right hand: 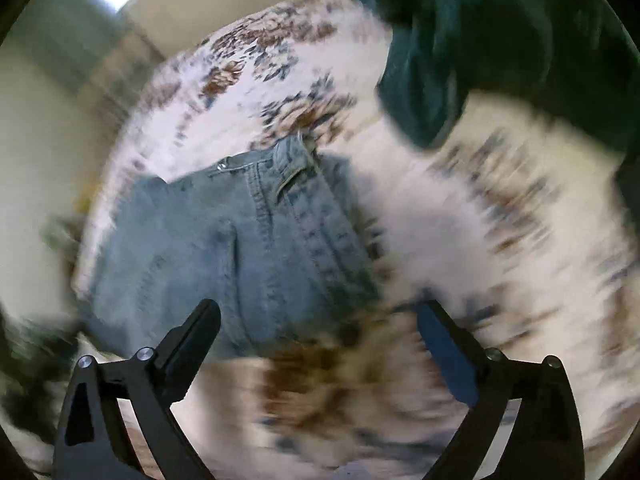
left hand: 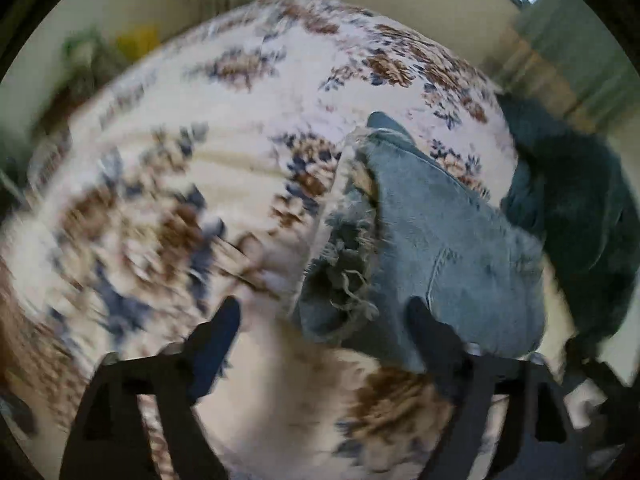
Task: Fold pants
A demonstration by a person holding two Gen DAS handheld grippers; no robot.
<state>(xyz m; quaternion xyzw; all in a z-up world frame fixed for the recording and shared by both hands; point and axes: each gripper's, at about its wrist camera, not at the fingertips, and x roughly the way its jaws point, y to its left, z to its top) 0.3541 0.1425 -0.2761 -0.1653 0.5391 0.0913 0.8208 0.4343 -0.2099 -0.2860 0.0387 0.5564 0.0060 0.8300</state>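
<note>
The left gripper (left hand: 324,312) hangs over the flowered bedspread (left hand: 208,120) with its jaws spread wide and nothing between them, right at the frayed hem end of the pale blue jeans (left hand: 440,232). The jeans lie in a compact bundle on the cover, waistband and fly facing the far side in the right wrist view. A dark green garment (left hand: 576,200) sits heaped just beyond them. The right gripper (right hand: 320,312) is likewise splayed and empty, over the jeans' near edge.
</note>
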